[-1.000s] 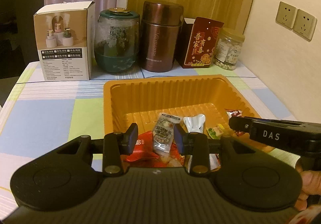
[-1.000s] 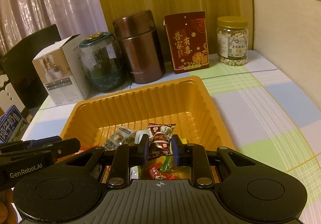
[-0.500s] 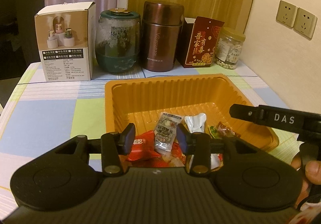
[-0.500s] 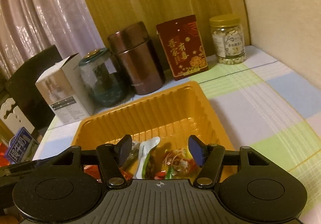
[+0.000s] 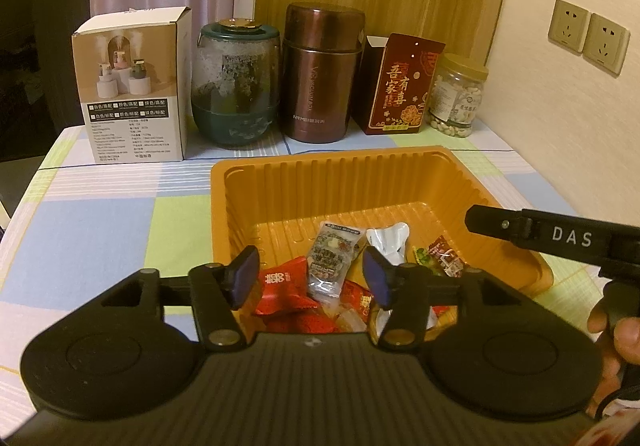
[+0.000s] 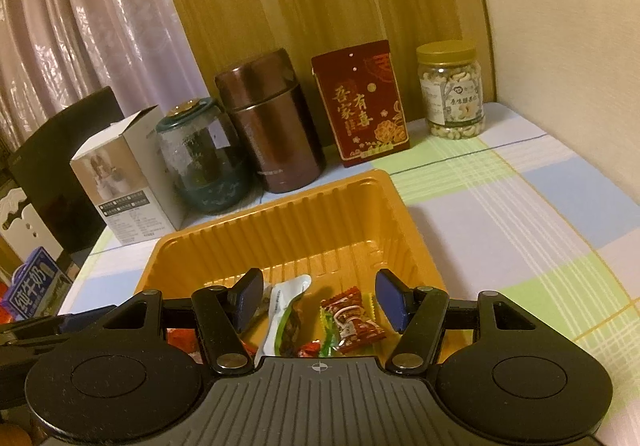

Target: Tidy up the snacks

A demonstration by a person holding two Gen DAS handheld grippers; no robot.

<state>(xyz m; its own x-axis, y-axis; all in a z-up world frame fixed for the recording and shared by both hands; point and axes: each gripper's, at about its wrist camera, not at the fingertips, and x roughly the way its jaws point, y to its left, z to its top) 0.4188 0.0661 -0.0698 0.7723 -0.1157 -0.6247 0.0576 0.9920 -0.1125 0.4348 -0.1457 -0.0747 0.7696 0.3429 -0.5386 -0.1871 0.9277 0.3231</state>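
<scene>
My right gripper (image 6: 318, 300) is standing apart, having just let its red snack (image 6: 354, 322) drop below it into the orange tray (image 6: 280, 218), while my left gripper (image 5: 310, 278) is opening empty above the pile, both deliveries looking done.

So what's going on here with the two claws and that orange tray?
A person holds a claw in each hand over the orange tray on the checked tablecloth, sorting wrapped snacks into it. The left claw has just been opening, with the grey snack packet lying loose in the tray below it. The right claw has also just opened; it grips nothing, and a red candy lies in the tray beneath. Several more packets already sit in the tray.
</scene>
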